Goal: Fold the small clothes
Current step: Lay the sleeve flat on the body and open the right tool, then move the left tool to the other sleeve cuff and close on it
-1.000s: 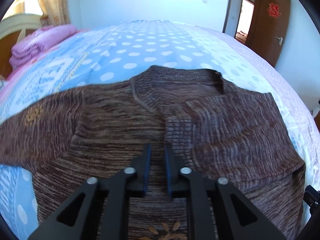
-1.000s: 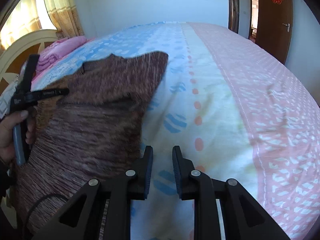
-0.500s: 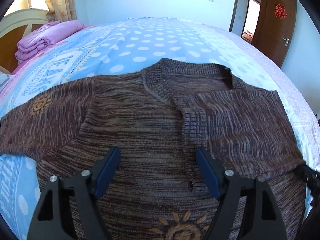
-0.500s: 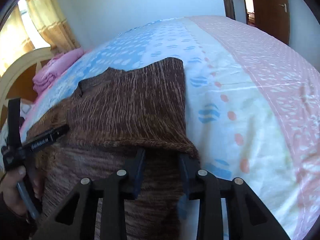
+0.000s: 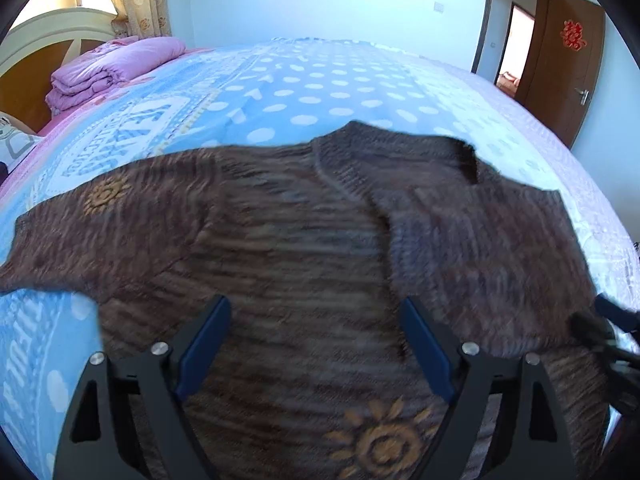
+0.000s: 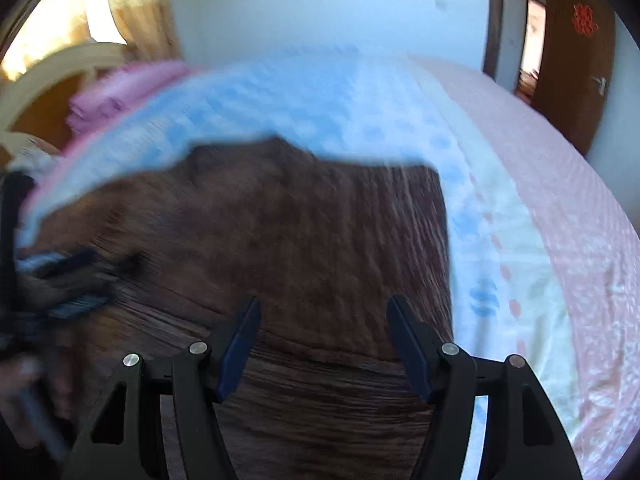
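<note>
Both grippers, which a second ago had their fingers nearly together, have just been opening; the left one now stands wide and the right one fairly wide, and neither has cloth pinched between its fingers. The right gripper has also swung across from the bare sheet to hang over the sweater's folded side. From the left: a purple quilt lies folded at the headboard, far behind everything else. The sweater lies flat on the bed, front up, collar pointing away from the camera toward the far wall and hem toward the person, so its long axis runs near to far. Its left sleeve stretches out sideways toward the left edge of the view (a small gold sun motif sits on it), roughly across the body's axis. The left gripper hovers over the lower chest, above a larger sun motif. Right of centre, the sweater's right side is folded in over the chest, its edge running near to far. The right gripper hangs over that folded panel, with pink-and-white sheet to its right; that view is blurred. A brown door stands open at far right.
</note>
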`<state>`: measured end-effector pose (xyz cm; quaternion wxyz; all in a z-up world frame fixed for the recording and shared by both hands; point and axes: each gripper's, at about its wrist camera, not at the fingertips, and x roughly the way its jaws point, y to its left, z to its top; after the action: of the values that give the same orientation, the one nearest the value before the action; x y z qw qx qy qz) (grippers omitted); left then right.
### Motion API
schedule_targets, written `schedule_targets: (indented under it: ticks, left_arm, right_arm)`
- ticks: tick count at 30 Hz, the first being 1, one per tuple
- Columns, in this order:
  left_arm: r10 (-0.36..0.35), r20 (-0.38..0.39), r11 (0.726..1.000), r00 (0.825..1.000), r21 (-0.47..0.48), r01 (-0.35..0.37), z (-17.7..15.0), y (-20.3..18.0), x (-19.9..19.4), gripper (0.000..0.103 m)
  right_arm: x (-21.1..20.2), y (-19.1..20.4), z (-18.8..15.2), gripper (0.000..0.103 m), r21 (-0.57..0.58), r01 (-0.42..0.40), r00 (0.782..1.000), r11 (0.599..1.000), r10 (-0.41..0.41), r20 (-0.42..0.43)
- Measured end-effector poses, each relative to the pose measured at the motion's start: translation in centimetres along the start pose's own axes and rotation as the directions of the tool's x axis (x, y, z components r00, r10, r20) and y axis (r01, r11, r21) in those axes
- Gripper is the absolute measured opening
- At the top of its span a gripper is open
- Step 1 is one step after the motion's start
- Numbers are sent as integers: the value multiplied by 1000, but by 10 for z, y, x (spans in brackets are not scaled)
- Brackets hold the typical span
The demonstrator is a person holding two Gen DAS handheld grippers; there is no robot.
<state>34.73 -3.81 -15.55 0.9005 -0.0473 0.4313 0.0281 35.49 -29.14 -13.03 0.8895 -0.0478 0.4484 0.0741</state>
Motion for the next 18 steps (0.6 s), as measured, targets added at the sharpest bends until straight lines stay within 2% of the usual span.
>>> schedule_targets:
  ticks: [1, 2, 5, 8, 11, 14, 16, 18]
  left_arm:
    - [-12, -4, 1000, 1000, 0, 12, -2, 3, -2, 89]
    - [-23, -5, 1000, 1000, 1, 23, -4, 6, -5, 89]
    - [-45, 22, 999, 999, 4, 45, -9, 14, -19, 89]
    - [-42, 47, 999, 998, 20, 41, -11, 22, -32, 89]
    - [-37, 68, 999, 997, 17, 36, -9, 38, -46, 89]
    - [17, 103, 1000, 995, 5, -18, -5, 68, -56, 94]
    - [75, 114, 997, 991, -9, -74, -4, 89, -56, 94]
    - [131, 103, 991, 986, -40, -128, -3, 119, -52, 94]
  right_arm:
    - [6, -8, -8, 66, 25, -19, 1000, 1000, 19, -7]
    - [2, -11, -11, 66, 28, -27, 999, 999, 26, 23]
    - [-10, -5, -11, 66, 25, 14, 1000, 1000, -15, 14]
    - [-25, 21, 2, 66, -17, -36, 996, 999, 37, 79]
    - [-20, 57, 16, 66, -94, -77, 991, 993, 86, 99]
    - [0, 79, 20, 66, -108, -106, 991, 988, 115, 75]
    - [18, 87, 14, 66, -113, -127, 991, 986, 130, 25]
    - [17, 92, 5, 66, -125, -113, 993, 986, 117, 28]
